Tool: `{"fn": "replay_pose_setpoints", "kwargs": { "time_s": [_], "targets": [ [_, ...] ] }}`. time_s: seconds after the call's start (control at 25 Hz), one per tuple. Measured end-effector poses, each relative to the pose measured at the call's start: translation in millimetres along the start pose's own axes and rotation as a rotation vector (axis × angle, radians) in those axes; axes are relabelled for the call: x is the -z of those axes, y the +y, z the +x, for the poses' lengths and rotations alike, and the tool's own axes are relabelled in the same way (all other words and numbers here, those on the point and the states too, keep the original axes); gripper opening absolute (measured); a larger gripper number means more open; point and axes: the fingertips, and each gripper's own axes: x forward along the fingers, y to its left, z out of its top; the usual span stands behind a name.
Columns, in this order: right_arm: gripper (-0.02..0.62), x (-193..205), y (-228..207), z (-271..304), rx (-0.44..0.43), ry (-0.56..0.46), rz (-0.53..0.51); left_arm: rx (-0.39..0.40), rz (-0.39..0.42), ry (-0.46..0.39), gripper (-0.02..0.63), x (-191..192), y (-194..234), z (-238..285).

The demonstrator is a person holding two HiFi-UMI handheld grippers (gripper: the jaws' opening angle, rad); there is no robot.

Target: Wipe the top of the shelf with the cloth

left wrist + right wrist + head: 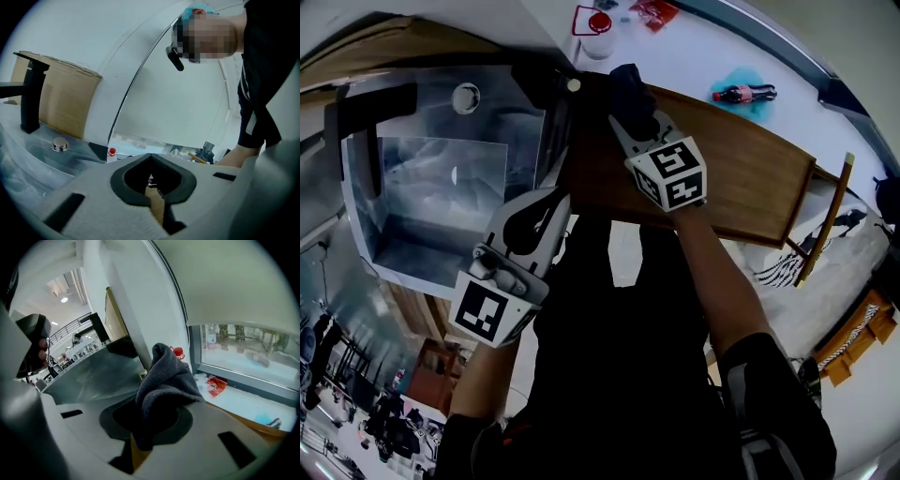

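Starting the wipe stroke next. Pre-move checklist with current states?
1. Cloth gripped: ok. The right gripper has its jaws shut on the dark cloth, which bunches out past them.
2. Cloth over the shelf top: ok, at the wooden board's left end.
3. Cloth touching the wood: cannot tell.
4. Stroke path: ok. The visible board is bare; the bottle lies on the sill beyond it.
5. Left gripper out of the way: ok. It is shut, empty, and beside the sink.
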Motion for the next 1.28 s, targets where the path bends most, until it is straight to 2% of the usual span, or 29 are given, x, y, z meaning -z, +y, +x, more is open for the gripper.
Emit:
{"fn": "replay_pose_setpoints", "kwargs": {
  "time_s": [0.56, 1.28],
  "targets": [
    [0.051, 25, -11, 11, 0.025, 0.053, 0.036, 0.004, -0.010, 0.017, 0.018, 10, -5, 8],
    [0.051, 57, -50, -26, 0.080, 0.060, 0.096, 0.043, 0.019, 0.039, 0.018, 21, -46, 35]
  ]
}}
